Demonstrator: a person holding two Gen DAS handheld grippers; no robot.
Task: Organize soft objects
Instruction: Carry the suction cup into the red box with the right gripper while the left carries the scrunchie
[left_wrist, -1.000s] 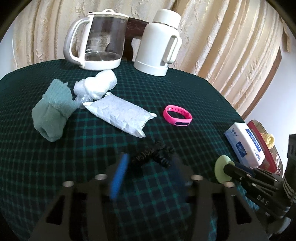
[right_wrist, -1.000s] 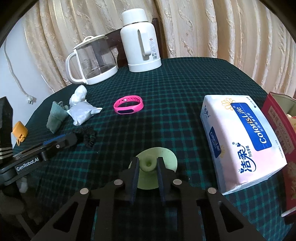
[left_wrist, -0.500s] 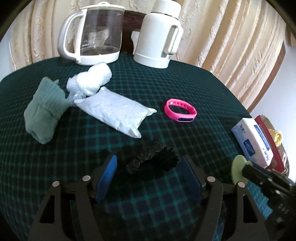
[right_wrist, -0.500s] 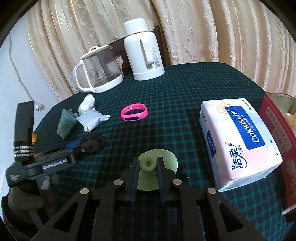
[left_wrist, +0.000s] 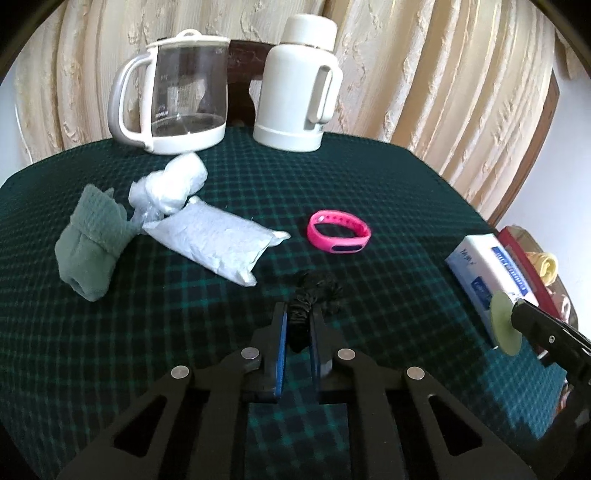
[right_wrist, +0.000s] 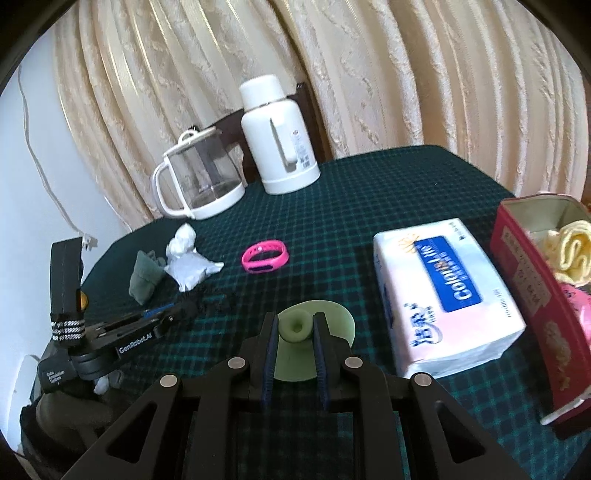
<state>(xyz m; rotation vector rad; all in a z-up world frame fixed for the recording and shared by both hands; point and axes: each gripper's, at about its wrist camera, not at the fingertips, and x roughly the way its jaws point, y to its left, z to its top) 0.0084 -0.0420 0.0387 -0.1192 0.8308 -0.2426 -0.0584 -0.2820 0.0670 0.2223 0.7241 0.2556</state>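
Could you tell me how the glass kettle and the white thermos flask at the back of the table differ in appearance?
The glass kettle has a clear body showing its inside; the white thermos flask is opaque. The kettle is squat and wide, the flask taller and narrower with a domed cap. In the left wrist view the kettle's handle loops out on its left, while the flask's handle sits on its right. Both stand upright on the green checked tablecloth, with white bases.

Home: curtains (right_wrist: 369, 74), kettle (left_wrist: 173, 96), tablecloth (left_wrist: 369, 177)
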